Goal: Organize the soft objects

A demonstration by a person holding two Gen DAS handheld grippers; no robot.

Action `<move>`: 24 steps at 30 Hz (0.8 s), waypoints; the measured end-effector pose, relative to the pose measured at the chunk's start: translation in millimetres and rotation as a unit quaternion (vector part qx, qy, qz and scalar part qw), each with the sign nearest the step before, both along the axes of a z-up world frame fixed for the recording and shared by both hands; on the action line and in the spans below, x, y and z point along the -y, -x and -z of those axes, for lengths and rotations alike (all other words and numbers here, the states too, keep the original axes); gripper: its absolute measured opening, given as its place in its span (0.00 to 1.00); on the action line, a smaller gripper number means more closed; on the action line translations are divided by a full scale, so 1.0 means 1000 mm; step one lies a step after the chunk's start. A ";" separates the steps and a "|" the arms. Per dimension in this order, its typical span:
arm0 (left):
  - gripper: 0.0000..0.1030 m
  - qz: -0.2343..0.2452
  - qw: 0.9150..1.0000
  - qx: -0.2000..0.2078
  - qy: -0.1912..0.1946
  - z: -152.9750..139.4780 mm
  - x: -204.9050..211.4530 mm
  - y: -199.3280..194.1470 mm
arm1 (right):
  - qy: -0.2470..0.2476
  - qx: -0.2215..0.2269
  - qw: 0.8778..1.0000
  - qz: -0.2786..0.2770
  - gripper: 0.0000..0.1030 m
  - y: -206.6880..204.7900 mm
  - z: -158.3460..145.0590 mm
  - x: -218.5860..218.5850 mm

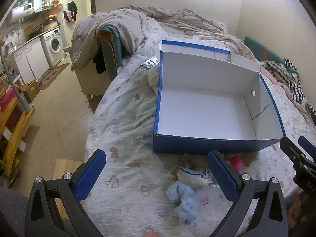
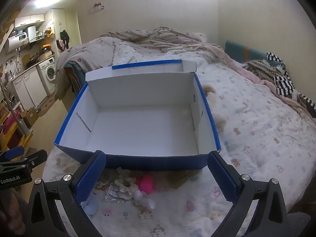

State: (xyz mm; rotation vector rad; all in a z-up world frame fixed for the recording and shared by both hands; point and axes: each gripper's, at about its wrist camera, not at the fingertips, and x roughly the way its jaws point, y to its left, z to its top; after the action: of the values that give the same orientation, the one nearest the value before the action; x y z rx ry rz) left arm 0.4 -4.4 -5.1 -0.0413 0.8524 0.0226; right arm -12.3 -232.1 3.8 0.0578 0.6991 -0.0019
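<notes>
Both grippers wide open over the bed, toys waiting in front of the box!

Left gripper (image 1: pixel 157 174) gapes with nothing between its blue pads, and so does the right gripper (image 2: pixel 156 175). The left view alone catches a blister pack of pills (image 1: pixel 150 61) at 11 o'clock of the open blue shoebox (image 1: pixel 207 144), plus a pale blue plush (image 1: pixel 184 201) at 6 o'clock. The right view alone reveals a tan furry toy (image 2: pixel 210 90) at 3 o'clock of the box, and "GenRobot.AI" on the other tool. A pink plush (image 2: pixel 147 182) sits just beside the box's front wall.
</notes>
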 end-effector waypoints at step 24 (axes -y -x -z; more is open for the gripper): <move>1.00 0.005 1.000 -0.006 0.000 0.002 0.000 -0.002 | -0.009 -0.003 1.000 -0.002 1.00 -0.002 0.000 0.003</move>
State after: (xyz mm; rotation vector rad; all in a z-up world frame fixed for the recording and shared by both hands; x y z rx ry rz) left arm 2.0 -4.7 -7.5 -0.0368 0.8643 0.0132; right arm -10.3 -235.6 3.6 0.0734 0.7055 0.0079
